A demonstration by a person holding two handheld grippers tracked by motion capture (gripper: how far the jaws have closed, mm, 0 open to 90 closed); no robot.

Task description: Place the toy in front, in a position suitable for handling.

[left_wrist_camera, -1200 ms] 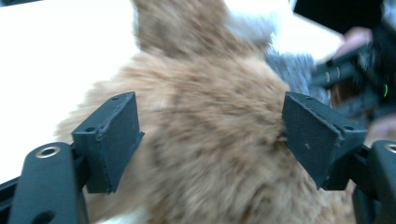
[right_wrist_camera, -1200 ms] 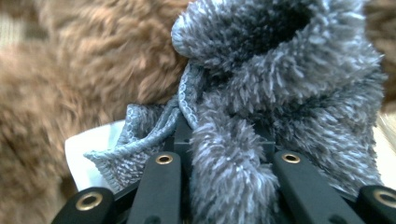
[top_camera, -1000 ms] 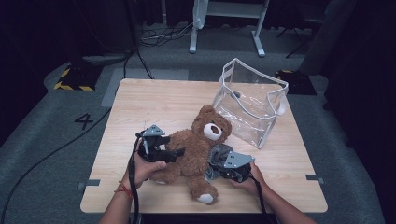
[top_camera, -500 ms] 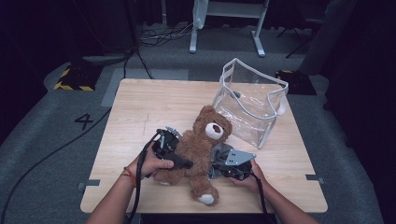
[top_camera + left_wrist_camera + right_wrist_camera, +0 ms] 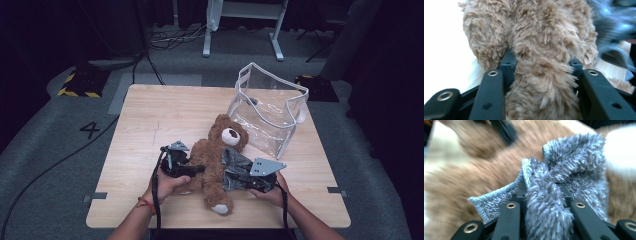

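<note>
A brown teddy bear [image 5: 212,155] lies on its back in the middle of the wooden table [image 5: 150,120], head toward the far side. My left gripper [image 5: 196,169] comes in from the bear's left; its jaws have just been closing, and in the left gripper view they [image 5: 542,62] press on a furry limb of the bear [image 5: 544,37]. My right gripper [image 5: 234,176] sits at the bear's right flank. It is shut on a grey fuzzy cloth [image 5: 236,161] that drapes over the bear's side. The cloth [image 5: 564,170] bunches between the right gripper's jaws [image 5: 541,187].
A clear plastic bag [image 5: 267,107] with white trim and handles stands open at the table's back right, just beyond the bear's head. A cable trails from the left gripper over the front edge. Bare tabletop lies to the left and behind.
My left gripper has moved right and down onto the bear's limb and its jaws have closed on it. The right gripper has lifted a little with the grey cloth.
</note>
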